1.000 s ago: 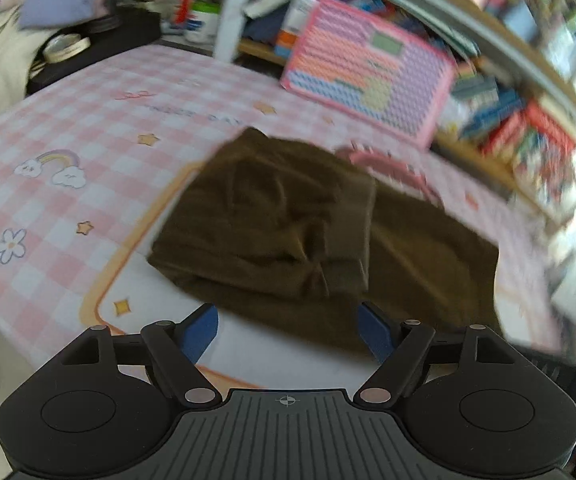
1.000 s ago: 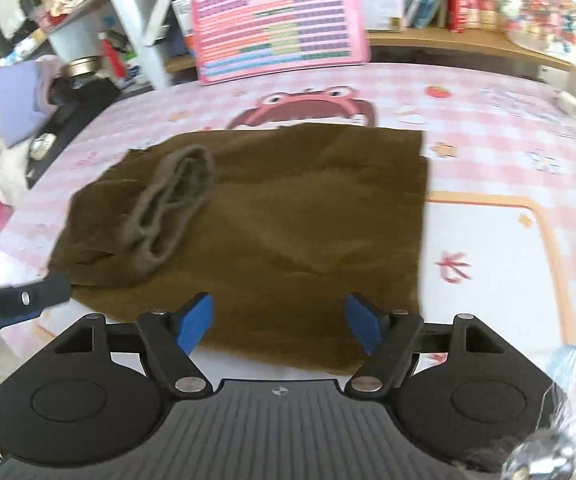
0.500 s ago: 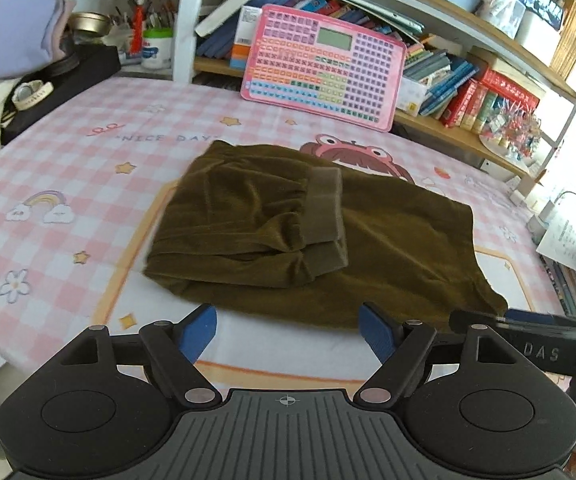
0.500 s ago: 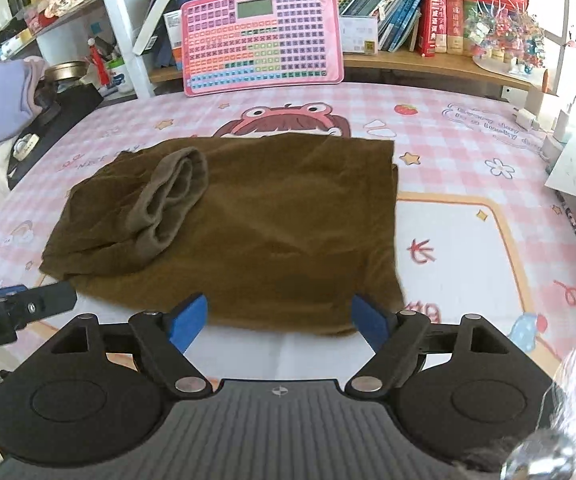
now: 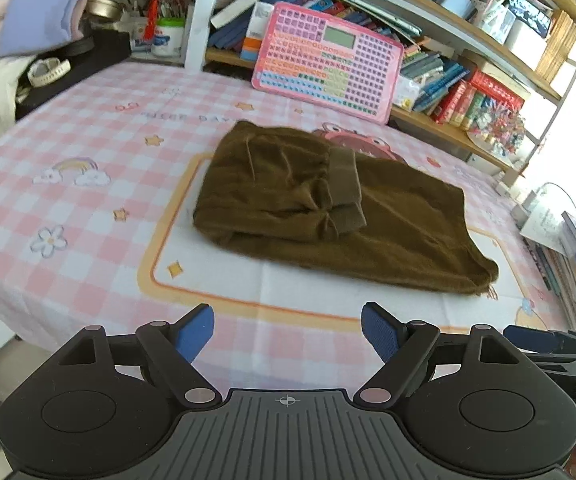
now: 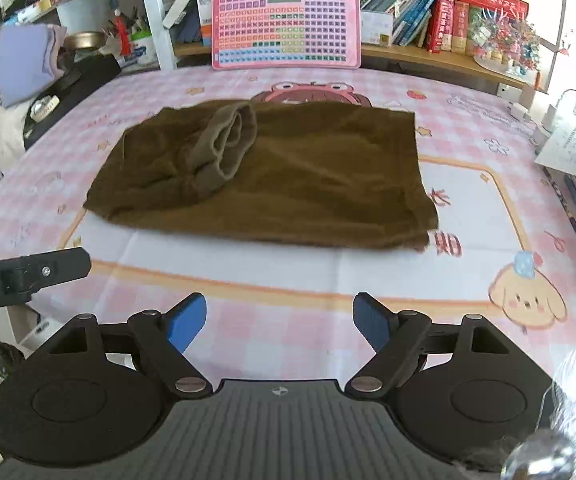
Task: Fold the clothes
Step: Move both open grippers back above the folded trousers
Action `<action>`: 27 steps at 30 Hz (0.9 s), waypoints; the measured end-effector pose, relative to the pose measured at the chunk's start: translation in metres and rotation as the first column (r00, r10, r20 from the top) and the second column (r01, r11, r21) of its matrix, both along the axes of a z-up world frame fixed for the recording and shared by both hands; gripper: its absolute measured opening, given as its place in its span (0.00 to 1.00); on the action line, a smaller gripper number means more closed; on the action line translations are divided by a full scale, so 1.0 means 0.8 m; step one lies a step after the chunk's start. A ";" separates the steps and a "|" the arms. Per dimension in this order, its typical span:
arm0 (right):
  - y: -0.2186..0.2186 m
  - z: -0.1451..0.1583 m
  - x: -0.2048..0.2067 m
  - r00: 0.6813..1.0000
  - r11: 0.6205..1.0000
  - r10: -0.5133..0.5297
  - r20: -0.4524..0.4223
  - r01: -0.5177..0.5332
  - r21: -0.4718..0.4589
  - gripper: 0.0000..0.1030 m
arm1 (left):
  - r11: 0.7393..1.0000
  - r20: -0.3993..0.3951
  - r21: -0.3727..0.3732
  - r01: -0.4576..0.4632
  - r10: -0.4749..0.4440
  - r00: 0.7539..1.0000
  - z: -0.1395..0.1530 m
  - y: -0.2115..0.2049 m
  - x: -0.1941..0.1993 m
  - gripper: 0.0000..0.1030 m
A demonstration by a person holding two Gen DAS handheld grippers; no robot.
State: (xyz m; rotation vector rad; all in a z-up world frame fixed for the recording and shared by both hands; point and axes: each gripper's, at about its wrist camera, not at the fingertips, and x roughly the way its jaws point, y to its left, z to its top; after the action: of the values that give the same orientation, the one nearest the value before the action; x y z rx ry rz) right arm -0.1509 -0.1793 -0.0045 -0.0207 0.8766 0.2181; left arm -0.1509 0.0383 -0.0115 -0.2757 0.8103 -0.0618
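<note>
We hold both grippers back from the brown garment (image 6: 271, 176), which lies partly folded mid-table on the pink checked cloth (image 6: 468, 120), cuffs (image 6: 227, 144) tucked toward its ten o'clock corner. The left gripper (image 5: 288, 334) and right gripper (image 6: 279, 324) stand wide and empty, the right's fingers having just been opening. Next, we judge, comes gripping the three o'clock edge and folding it across

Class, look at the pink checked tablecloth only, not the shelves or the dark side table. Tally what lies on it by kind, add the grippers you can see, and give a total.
Brown garment: 1
Pink keyboard toy, standing at the cloth's far edge: 1
Grippers, left gripper and right gripper, both open and empty: 2
Total: 4
</note>
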 end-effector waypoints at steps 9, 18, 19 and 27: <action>-0.022 -0.004 -0.006 0.998 0.998 -0.062 -0.018 0.062 0.007 0.77 | 1.000 -0.001 -0.008 0.012 -0.012 1.000 -0.003 -0.011 0.001 0.81; -0.076 -0.011 0.037 0.998 0.996 -0.056 -0.024 0.057 0.075 0.77 | 0.999 -0.011 0.033 -0.007 0.008 1.000 -0.004 -0.063 0.035 0.81; -0.086 -0.012 0.045 0.998 0.995 -0.050 -0.028 0.052 0.088 0.76 | 0.999 -0.016 0.039 -0.017 0.017 1.000 -0.006 -0.071 0.040 0.81; -0.179 -0.026 0.138 0.990 0.959 -0.028 -0.138 0.065 0.275 0.63 | 0.989 -0.009 0.120 -0.087 0.089 0.996 -0.003 -0.146 0.074 0.81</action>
State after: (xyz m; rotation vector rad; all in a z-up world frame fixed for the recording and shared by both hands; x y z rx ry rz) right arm -0.0405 -0.3222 -0.0251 0.2809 0.9716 0.3004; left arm -0.0914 -0.0786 -0.0141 -0.1985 0.8123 0.0717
